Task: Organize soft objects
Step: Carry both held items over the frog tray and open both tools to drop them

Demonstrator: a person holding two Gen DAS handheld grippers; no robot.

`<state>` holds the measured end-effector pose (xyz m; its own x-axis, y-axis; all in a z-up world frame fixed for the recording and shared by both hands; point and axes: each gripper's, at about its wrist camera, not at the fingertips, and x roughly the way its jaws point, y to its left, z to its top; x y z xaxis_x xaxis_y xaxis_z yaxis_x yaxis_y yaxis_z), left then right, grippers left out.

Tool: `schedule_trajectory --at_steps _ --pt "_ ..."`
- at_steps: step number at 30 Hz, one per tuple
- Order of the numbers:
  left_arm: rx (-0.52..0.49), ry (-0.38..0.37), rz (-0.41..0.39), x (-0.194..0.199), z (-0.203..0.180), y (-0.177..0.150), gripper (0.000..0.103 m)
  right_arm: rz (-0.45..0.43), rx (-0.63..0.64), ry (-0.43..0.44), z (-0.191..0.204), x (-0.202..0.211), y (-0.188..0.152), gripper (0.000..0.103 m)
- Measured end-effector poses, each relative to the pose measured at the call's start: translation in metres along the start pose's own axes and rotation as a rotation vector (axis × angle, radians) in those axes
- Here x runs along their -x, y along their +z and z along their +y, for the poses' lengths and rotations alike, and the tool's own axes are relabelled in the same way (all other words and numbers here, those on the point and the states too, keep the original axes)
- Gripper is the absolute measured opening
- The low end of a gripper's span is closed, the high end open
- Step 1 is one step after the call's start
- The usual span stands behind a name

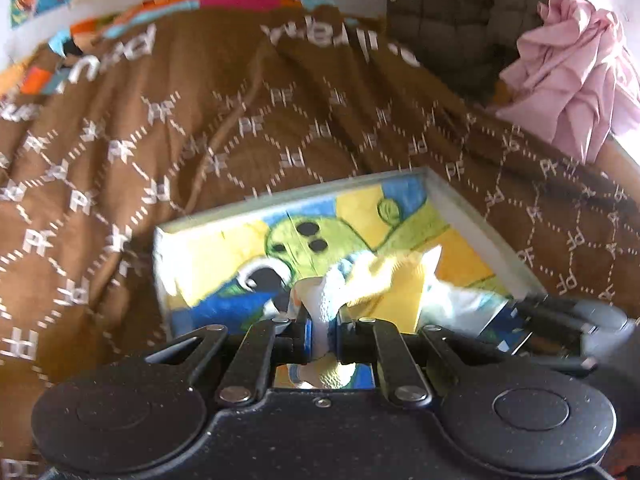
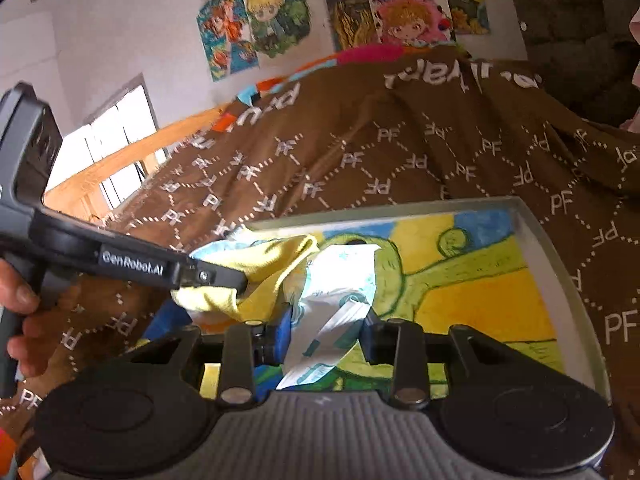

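With the left claw (image 1: 323, 334) and right claw (image 2: 325, 334) apparently both clamped on one yellow-and-white soft cloth (image 2: 280, 276), opposed pulling could slip it.

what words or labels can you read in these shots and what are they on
"GenRobot.AI": on the left gripper, its arm crossing the right wrist view.
"PF": repeated all over the brown blanket.
Large white lettering on the blanket's far edge: upside down, unreadable.
Poster title: too blurred.
Print on the white cloth: too small.

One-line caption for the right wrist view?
Right gripper pinches white cloth over painted tray; left gripper holds yellow cloth.
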<state>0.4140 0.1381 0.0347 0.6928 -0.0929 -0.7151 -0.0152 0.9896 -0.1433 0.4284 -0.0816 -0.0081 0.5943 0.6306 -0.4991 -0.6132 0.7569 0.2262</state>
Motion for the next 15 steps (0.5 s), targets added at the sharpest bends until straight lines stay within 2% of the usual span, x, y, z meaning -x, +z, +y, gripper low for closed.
schedule_trajectory --at_steps 6,11,13,15 --pt "0.041 -0.016 0.052 -0.025 0.014 -0.016 0.013 0.042 0.004 -0.019 0.005 -0.009 0.002 0.043" --pt "0.078 -0.035 0.061 -0.026 0.025 -0.028 0.021 0.081 0.026 -0.042 0.009 -0.014 0.001 0.047" --pt "0.087 -0.037 0.057 -0.025 0.027 -0.031 0.023 0.086 0.043 -0.054 0.012 -0.014 0.000 0.056" --pt "0.091 -0.029 0.057 -0.024 0.028 -0.034 0.030 0.091 0.050 -0.058 0.014 -0.012 0.000 0.065"
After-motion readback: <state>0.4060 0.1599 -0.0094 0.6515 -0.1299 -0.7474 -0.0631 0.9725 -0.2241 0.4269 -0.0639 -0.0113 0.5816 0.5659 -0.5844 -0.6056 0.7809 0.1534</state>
